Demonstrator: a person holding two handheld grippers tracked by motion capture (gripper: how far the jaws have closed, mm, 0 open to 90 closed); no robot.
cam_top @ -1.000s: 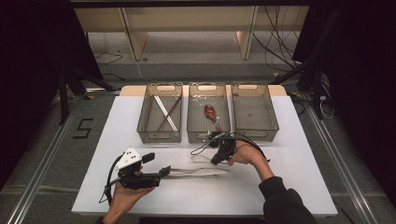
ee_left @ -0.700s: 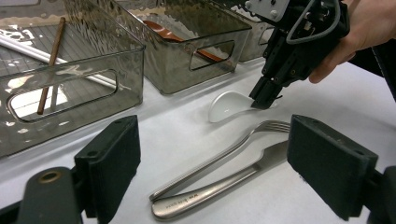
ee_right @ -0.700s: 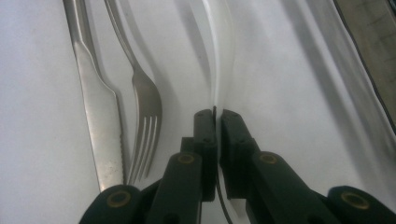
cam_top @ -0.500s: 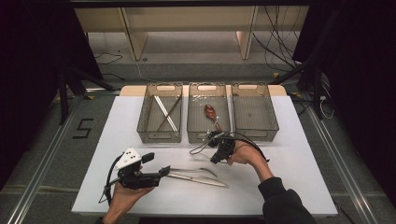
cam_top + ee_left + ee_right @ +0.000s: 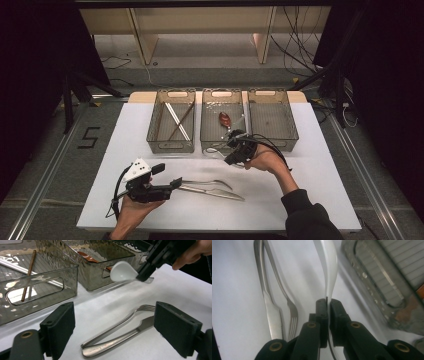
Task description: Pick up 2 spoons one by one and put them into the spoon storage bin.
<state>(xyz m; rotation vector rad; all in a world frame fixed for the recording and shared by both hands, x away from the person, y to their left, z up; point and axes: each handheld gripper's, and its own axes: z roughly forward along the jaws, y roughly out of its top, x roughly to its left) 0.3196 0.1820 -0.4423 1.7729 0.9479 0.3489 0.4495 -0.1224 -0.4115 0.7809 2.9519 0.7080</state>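
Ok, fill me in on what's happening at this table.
A person is sorting cutlery into three clear bins with a gripper in each hand. The right gripper is shut on a white spoon, held off the white table in front of the middle bin, which holds a brown spoon. The left gripper is open near the handles of a metal fork and knife lying side by side on the table. The left bin holds chopsticks.
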